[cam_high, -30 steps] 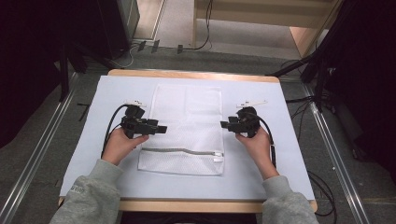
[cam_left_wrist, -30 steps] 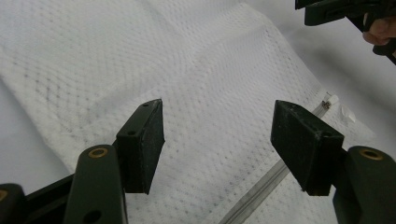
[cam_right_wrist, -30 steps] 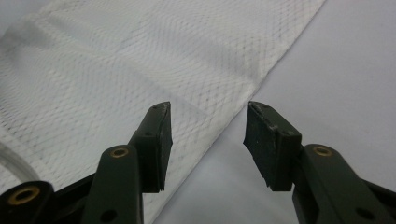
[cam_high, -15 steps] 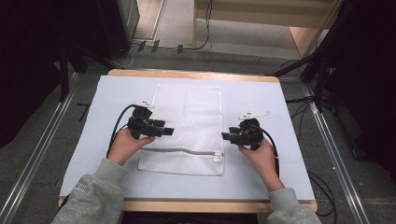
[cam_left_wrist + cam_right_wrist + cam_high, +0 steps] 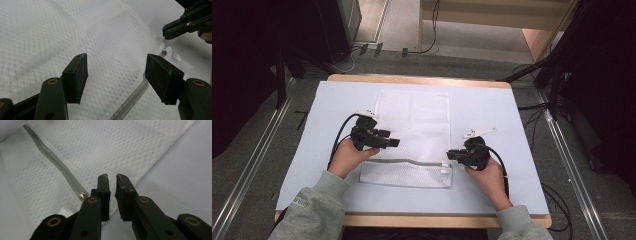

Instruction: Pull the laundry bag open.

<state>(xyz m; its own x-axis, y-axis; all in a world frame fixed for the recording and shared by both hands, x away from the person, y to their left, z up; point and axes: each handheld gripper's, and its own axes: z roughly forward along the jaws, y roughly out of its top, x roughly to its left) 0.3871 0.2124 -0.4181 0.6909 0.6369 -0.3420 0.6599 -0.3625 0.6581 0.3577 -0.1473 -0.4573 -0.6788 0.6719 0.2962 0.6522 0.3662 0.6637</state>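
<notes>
mesh bag point(image 5: 413, 131) zipper point(image 5: 409, 162) runs parallel to table's point(image 5: 512, 125) near edge | pull point(image 5: 82, 194) just left of right gripper point(image 5: 112, 180), jaws just closed, nothing between | left gripper point(image 5: 116, 72) spread above mesh

Table surface: white sheet point(image 5: 512, 115) lay bare on every side of the mesh bag point(image 5: 414, 125), open to passage at the far edge and both flanks. Bag: flat, low, no barrier to a pass above it. Obstructions: left gripper point(image 5: 382, 141) over the bag's left part; right gripper point(image 5: 457, 156) at the zipper's point(image 5: 412, 161) right end; cables trailing behind each.
</notes>
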